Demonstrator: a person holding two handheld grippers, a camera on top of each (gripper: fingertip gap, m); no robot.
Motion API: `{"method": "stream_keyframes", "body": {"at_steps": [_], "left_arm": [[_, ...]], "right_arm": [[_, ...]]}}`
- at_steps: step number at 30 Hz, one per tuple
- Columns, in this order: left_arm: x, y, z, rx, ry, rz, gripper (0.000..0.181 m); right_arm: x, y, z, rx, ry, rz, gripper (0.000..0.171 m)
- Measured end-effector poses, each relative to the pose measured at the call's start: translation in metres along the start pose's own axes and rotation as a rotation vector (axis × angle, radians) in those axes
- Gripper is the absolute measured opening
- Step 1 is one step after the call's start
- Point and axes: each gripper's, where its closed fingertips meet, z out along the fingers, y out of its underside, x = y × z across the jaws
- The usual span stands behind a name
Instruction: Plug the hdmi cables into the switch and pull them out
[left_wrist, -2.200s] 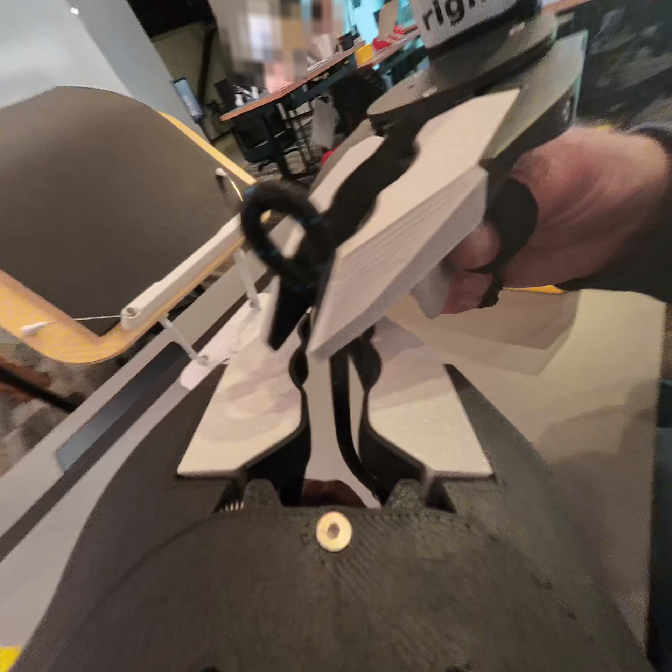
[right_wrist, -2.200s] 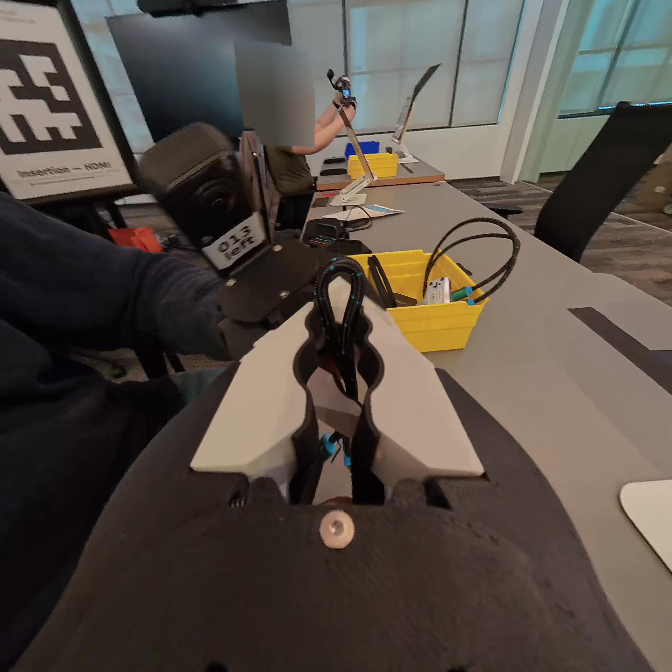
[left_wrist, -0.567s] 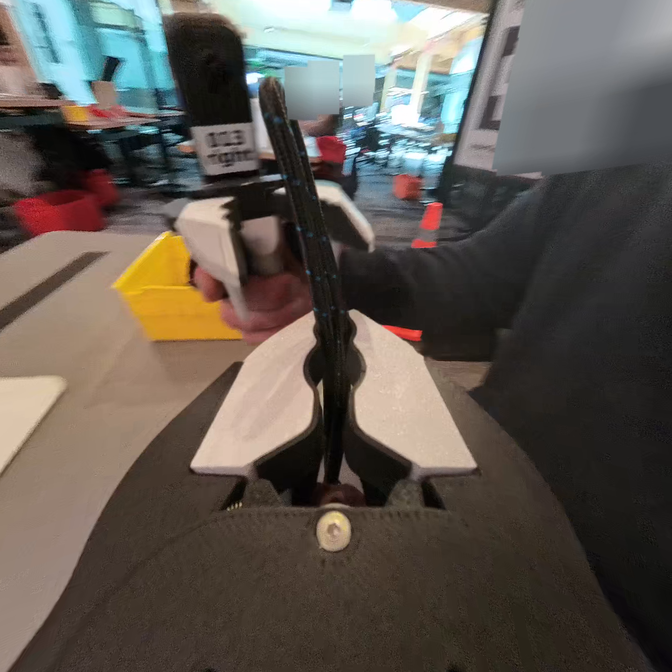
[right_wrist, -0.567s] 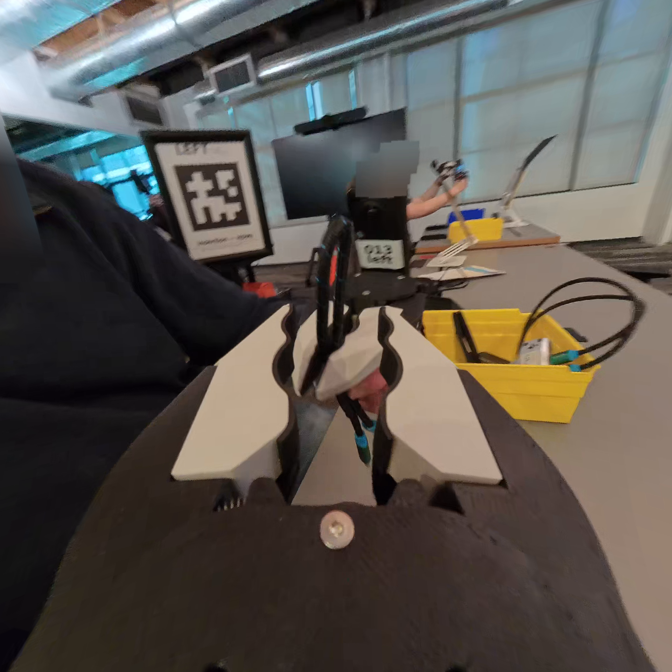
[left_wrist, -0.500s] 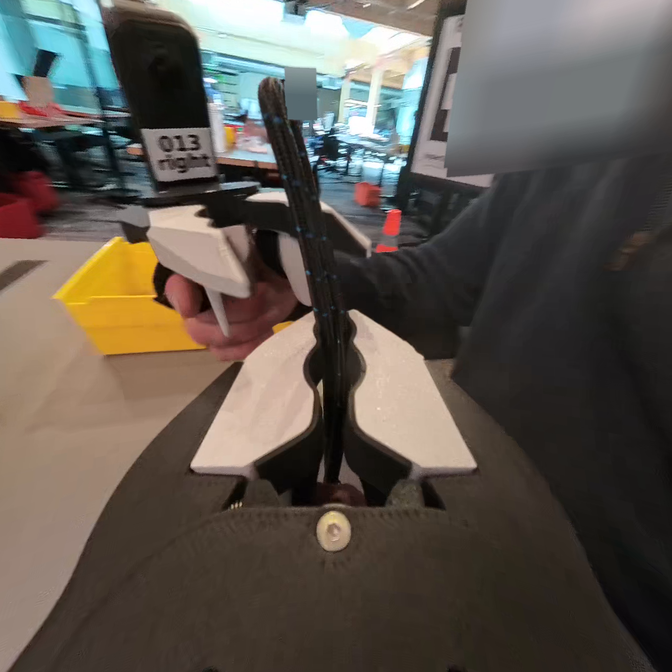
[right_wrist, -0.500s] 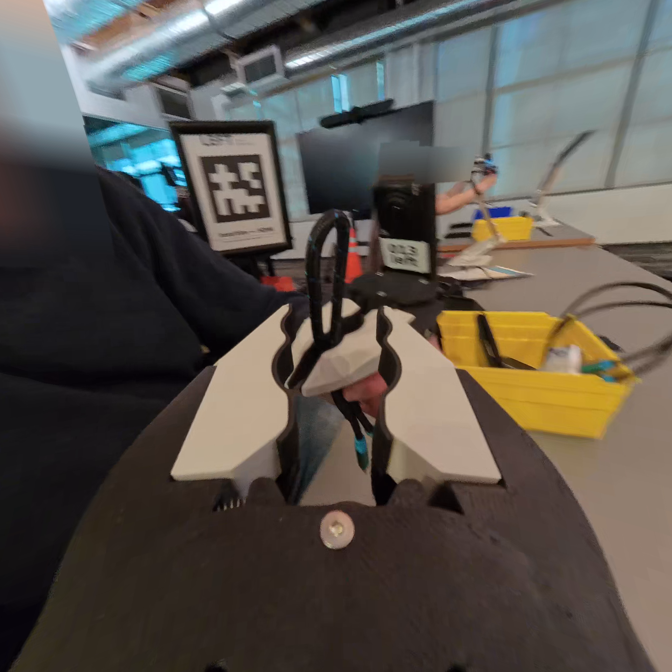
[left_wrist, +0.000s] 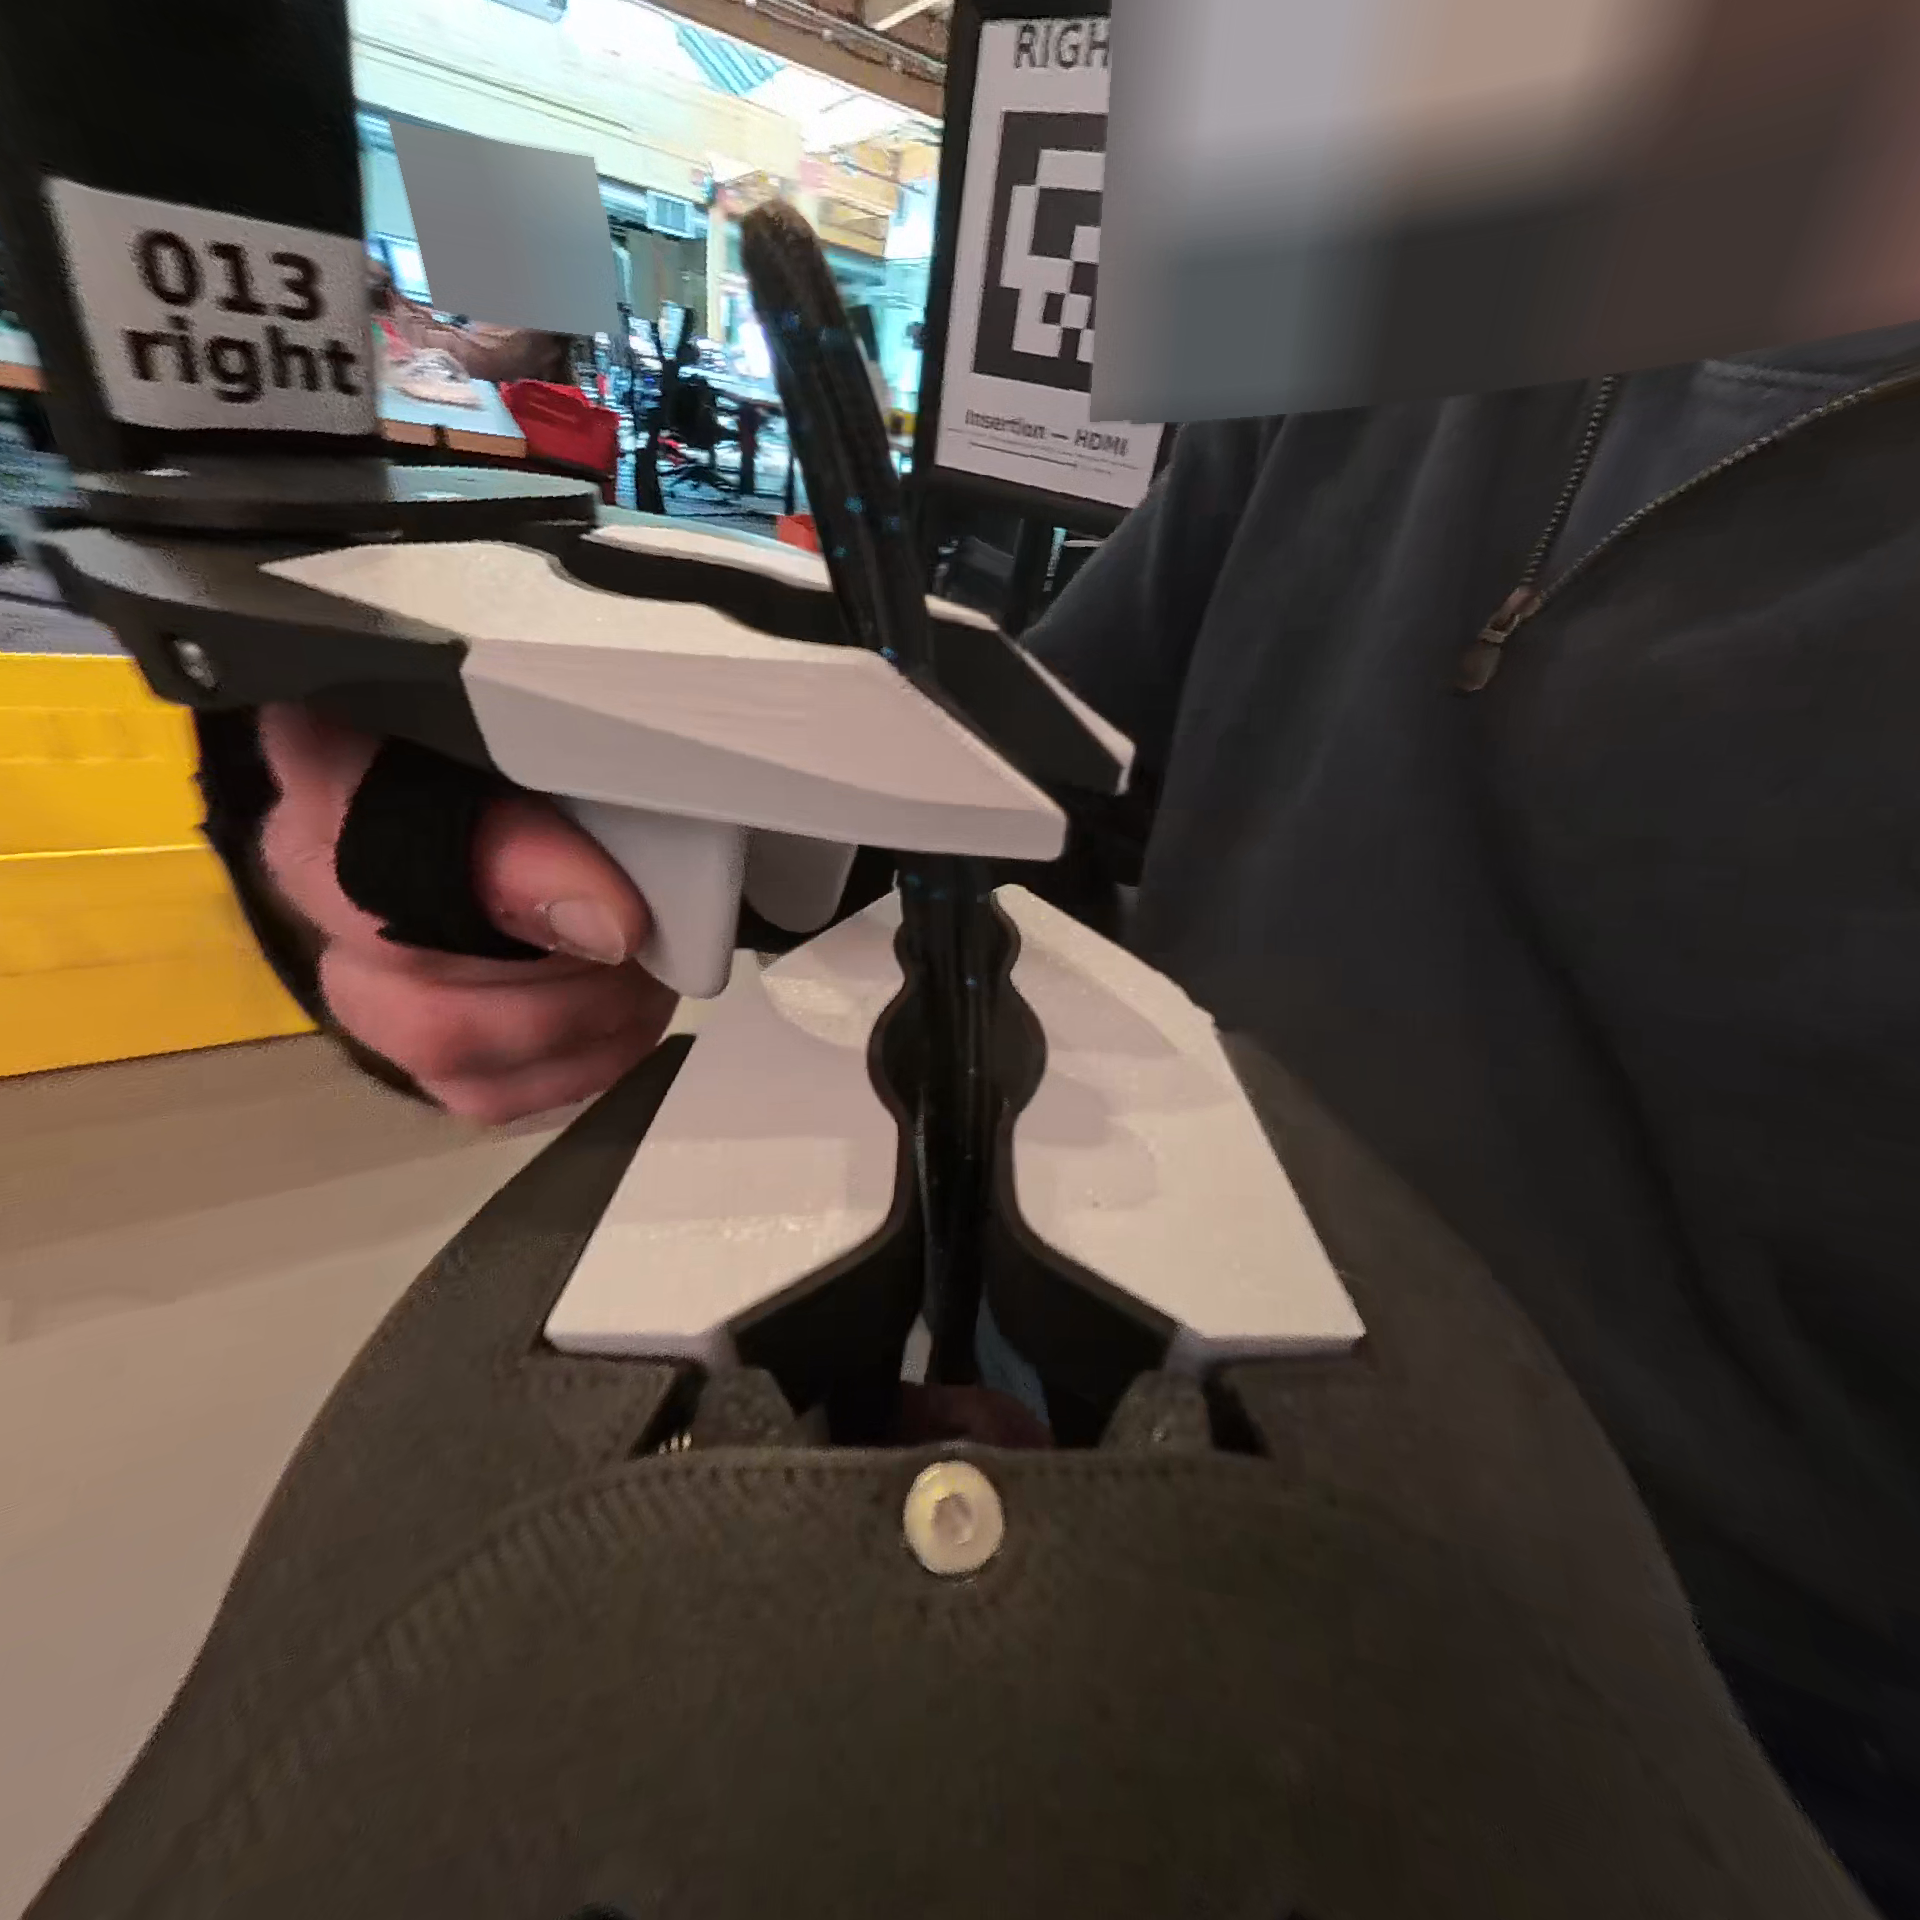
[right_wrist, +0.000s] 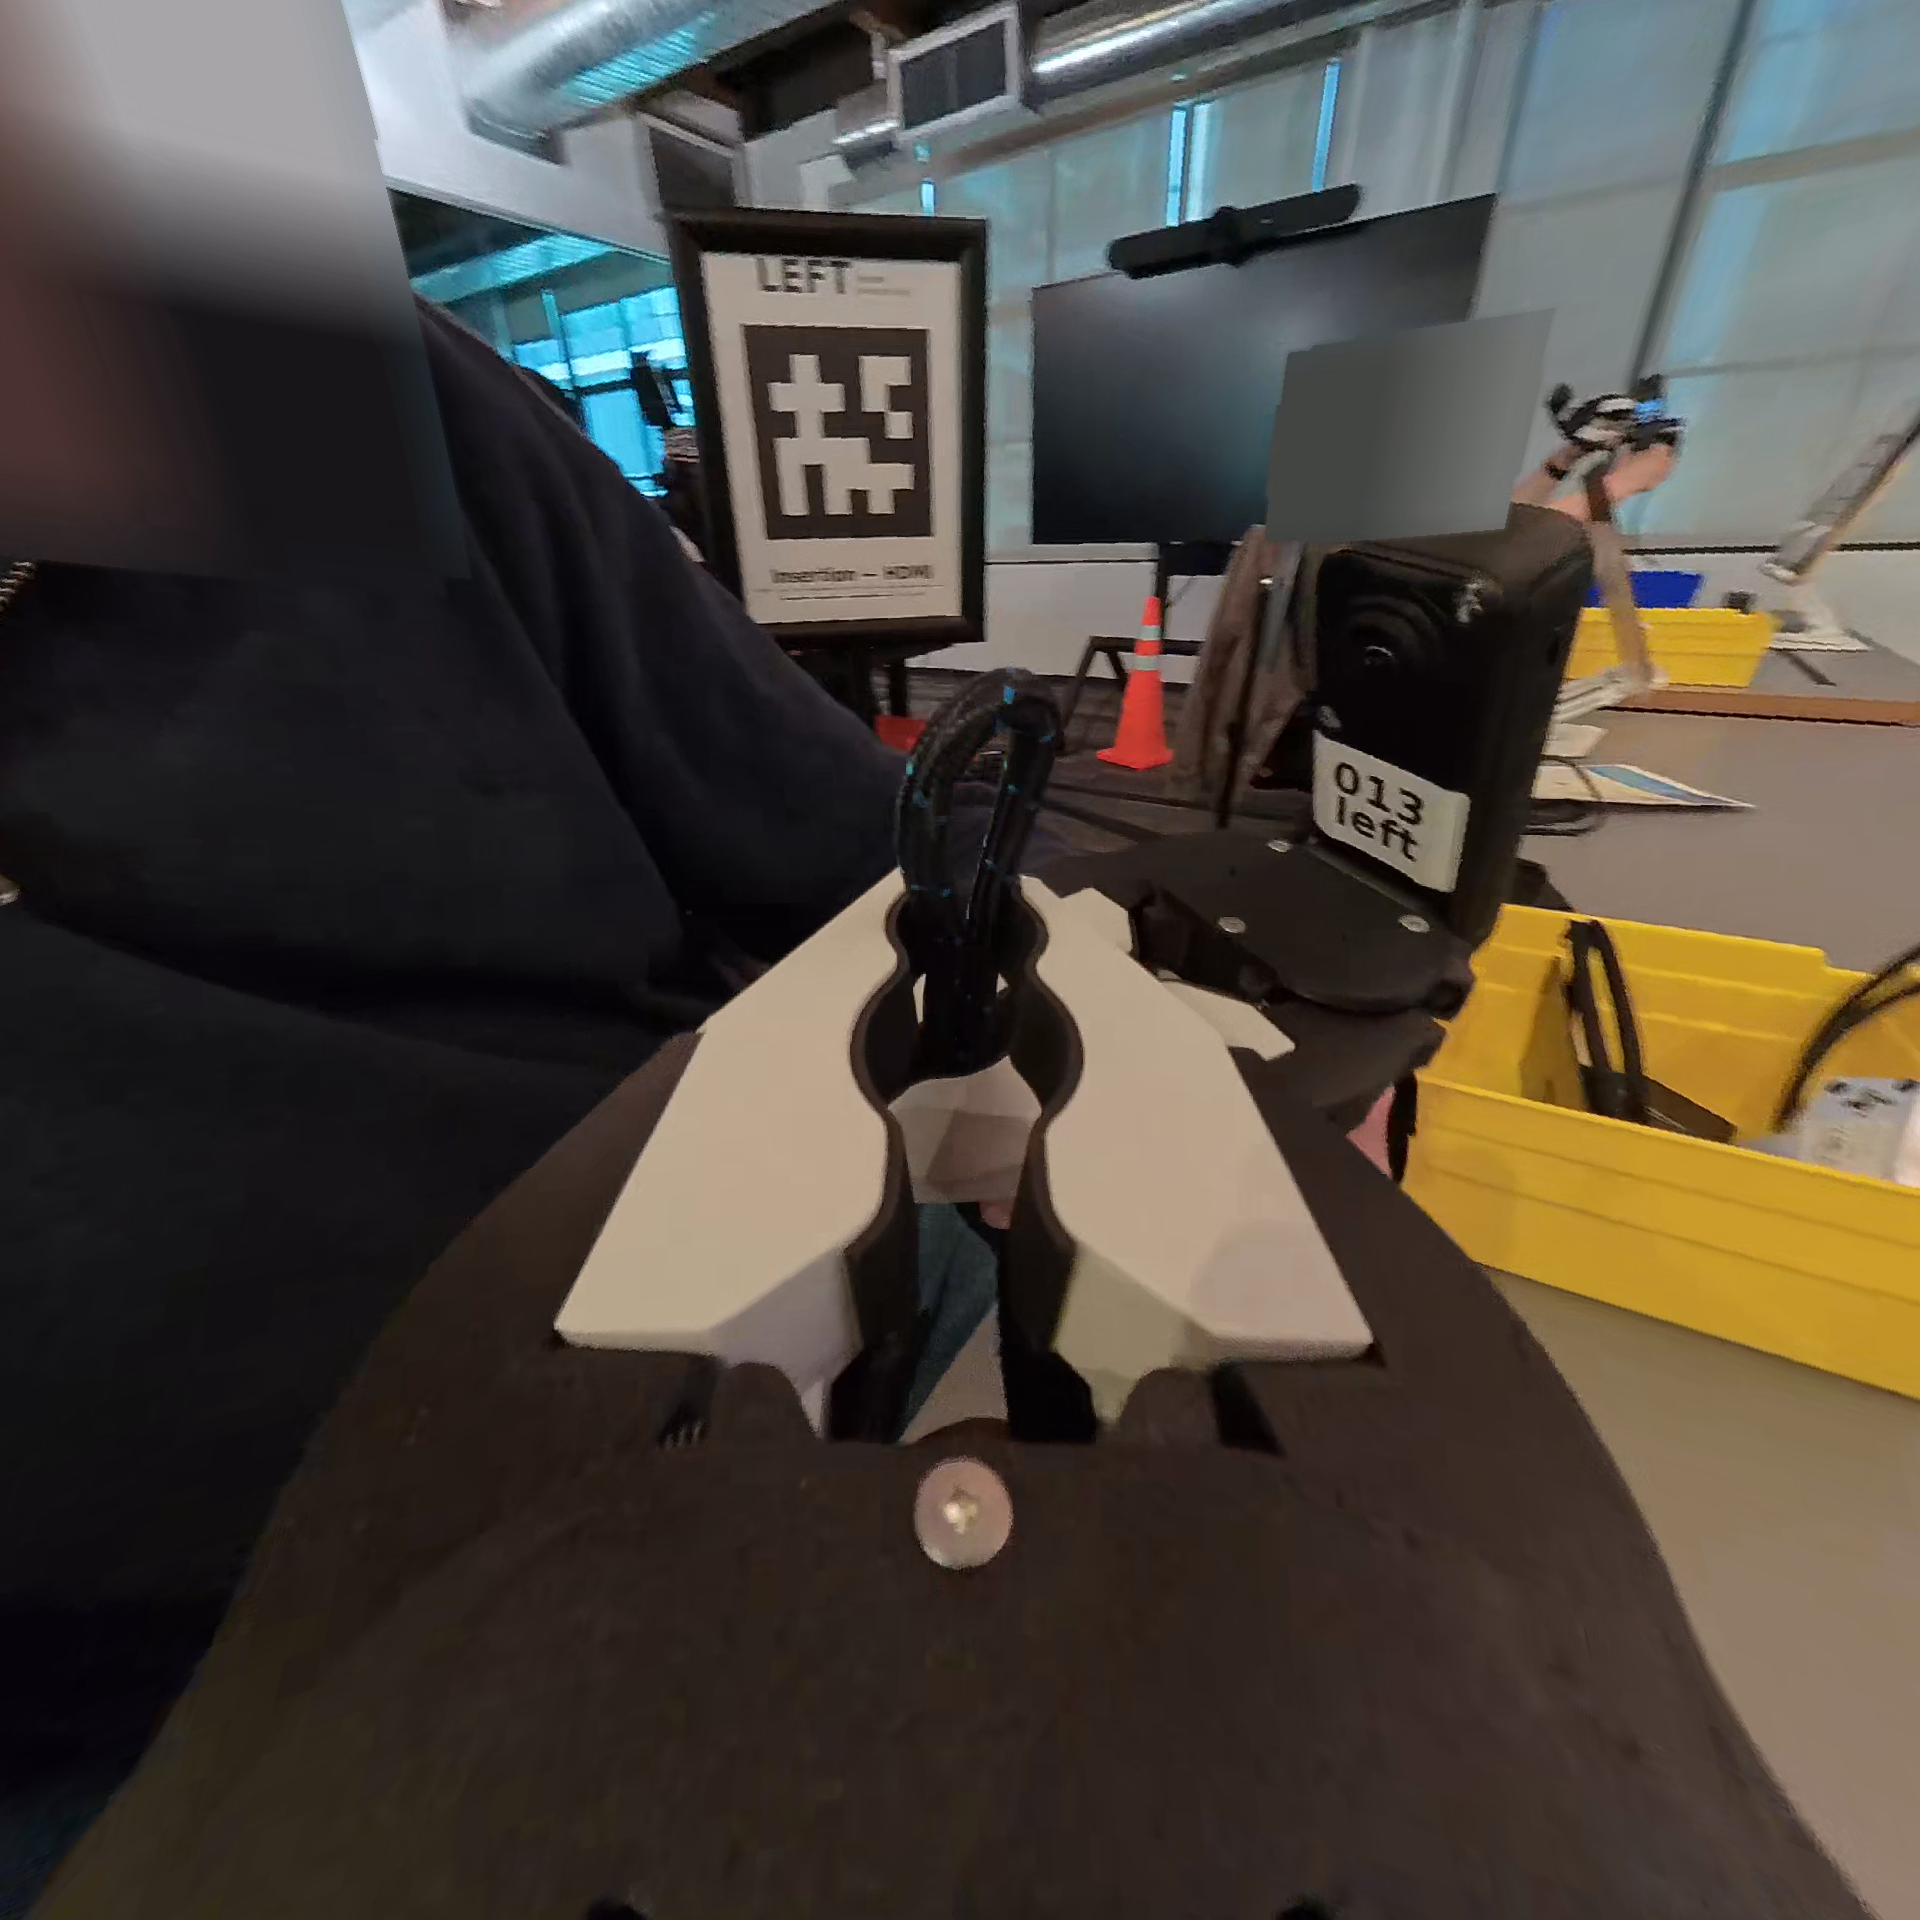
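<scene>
Both claws pinching the same folded black cable, right up close to the person's chest

The left gripper is closed tight on the braided black cable, which runs up between its white fingers and loops over above. The right gripper comes in crosswise over the left one and is clamped on the same cable bundle, with the folded loop poking out past its tips. Behind them a yellow bin sits on the grey table with more cables in it. Can't see any switch from either view.
</scene>
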Motion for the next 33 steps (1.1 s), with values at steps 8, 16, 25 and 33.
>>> {"method": "stream_keyframes", "body": {"at_steps": [8, 16, 25, 33], "left_arm": [[-0.047, -0.006, -0.037, -0.191, -0.505, 0.120, 0.046], [-0.007, 0.003, -0.145, -0.651, -0.967, 0.275, 0.050], [0.066, 0.112, -0.319, -1.194, -1.214, -0.091, 0.036], [0.064, 0.191, -0.349, -1.428, -0.912, -0.299, 0.027]], "right_arm": [[0.023, -0.015, -0.027, 0.077, 0.172, -0.006, 0.008], [0.038, 0.000, -0.054, 0.031, 0.302, 0.024, 0.009], [0.048, 0.024, -0.048, -0.037, 0.324, 0.059, 0.009], [0.051, 0.033, -0.037, -0.058, 0.309, 0.084, 0.009]]}}
